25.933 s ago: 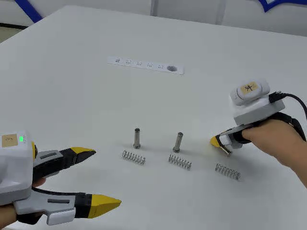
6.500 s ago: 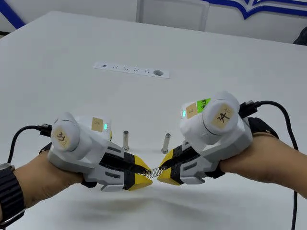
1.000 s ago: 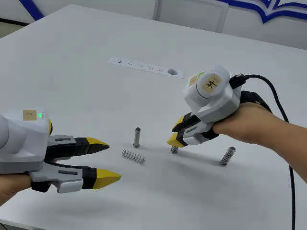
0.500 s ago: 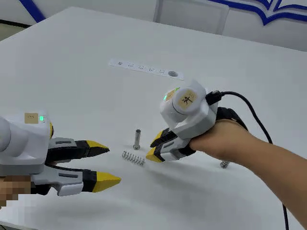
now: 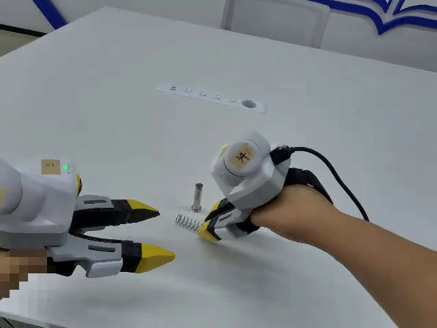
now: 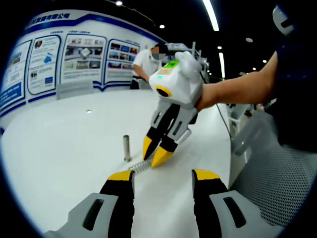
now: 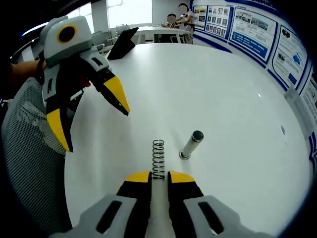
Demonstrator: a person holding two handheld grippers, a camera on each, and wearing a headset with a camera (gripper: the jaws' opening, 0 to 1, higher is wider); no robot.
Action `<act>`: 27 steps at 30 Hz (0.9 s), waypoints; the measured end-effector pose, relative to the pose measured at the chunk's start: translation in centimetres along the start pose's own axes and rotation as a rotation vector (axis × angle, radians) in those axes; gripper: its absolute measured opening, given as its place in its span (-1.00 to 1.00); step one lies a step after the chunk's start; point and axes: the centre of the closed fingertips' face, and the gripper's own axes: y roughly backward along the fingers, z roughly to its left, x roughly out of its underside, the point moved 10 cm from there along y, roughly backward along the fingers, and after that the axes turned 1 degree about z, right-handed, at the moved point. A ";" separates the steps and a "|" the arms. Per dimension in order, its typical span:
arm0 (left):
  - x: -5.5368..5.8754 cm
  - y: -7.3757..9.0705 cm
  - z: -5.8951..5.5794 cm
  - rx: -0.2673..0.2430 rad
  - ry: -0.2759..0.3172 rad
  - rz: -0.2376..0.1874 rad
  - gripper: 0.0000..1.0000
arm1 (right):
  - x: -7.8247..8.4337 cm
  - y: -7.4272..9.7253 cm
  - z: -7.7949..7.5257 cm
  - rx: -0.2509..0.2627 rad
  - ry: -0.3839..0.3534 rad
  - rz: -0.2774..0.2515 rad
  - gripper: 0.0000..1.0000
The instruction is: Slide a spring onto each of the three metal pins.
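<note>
**Right gripper taking the spring by its end**

The right gripper [image 5: 205, 232] is pinching the near end of the spring [image 5: 186, 222], jaws drawn in to coil width. The spring is lying flat just beside the upright pin [image 5: 198, 197]. An end grip likely leaves the coil free for threading. The left gripper [image 5: 166, 234] is hanging wide open and empty. The right hand [image 5: 293, 212] is blocking the table [image 5: 307, 102] behind it, so the other pins cannot be judged.

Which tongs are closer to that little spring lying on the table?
Right. The right tongs have their tips at one end of the spring. The left tongs hover open beyond its other end, clearly apart from it.
</note>
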 end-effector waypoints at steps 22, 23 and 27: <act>0.0 -0.3 -0.1 0.018 -0.026 0.029 -0.08 | -0.7 3.8 3.3 -0.104 0.164 -0.024 -0.77; 0.0 -0.4 -0.1 0.021 -0.029 0.028 -0.10 | -0.8 3.9 3.5 -0.115 0.183 -0.029 -0.77; -0.2 -0.5 -0.3 0.039 -0.039 0.024 -0.18 | -1.1 4.5 4.4 -0.126 0.240 -0.026 -0.77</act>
